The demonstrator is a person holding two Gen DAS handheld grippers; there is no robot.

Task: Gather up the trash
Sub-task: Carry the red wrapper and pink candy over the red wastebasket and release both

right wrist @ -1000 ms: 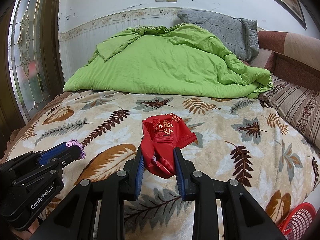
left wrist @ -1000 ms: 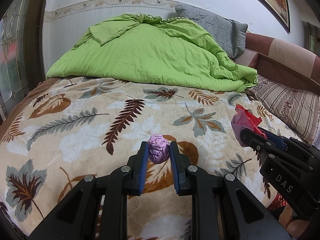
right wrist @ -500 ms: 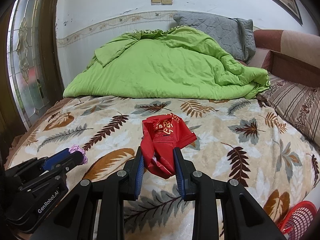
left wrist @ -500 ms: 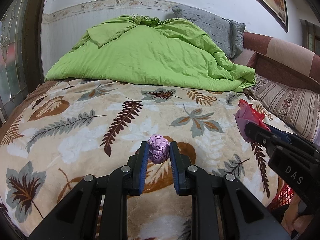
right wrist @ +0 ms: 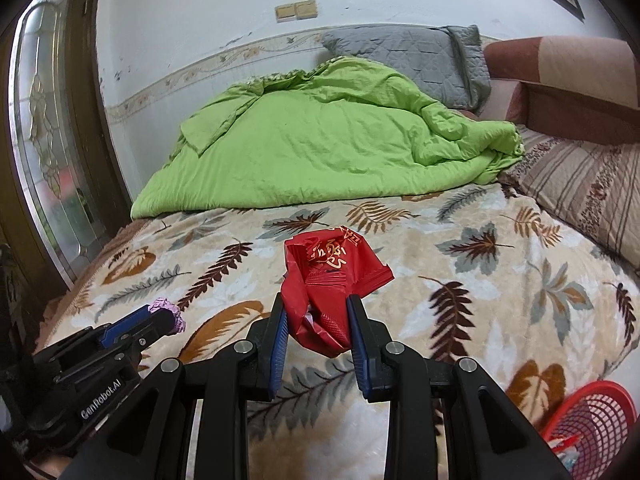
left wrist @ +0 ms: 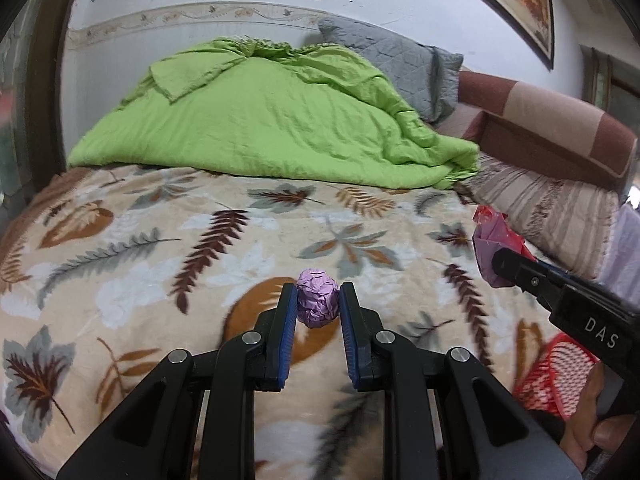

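My left gripper is shut on a crumpled purple paper ball and holds it above the leaf-patterned blanket. It also shows in the right wrist view at lower left. My right gripper is shut on a crumpled red wrapper with gold print. The wrapper also shows in the left wrist view at the right. A red mesh basket stands at the lower right, beside the bed, with some scraps inside.
A green quilt is heaped at the far end of the bed, with a grey pillow behind it. A striped cushion and a brown headboard run along the right side. A glass door is at left.
Both grippers have drawn back and to the right with their trash still held. The red basket has come further into both views.
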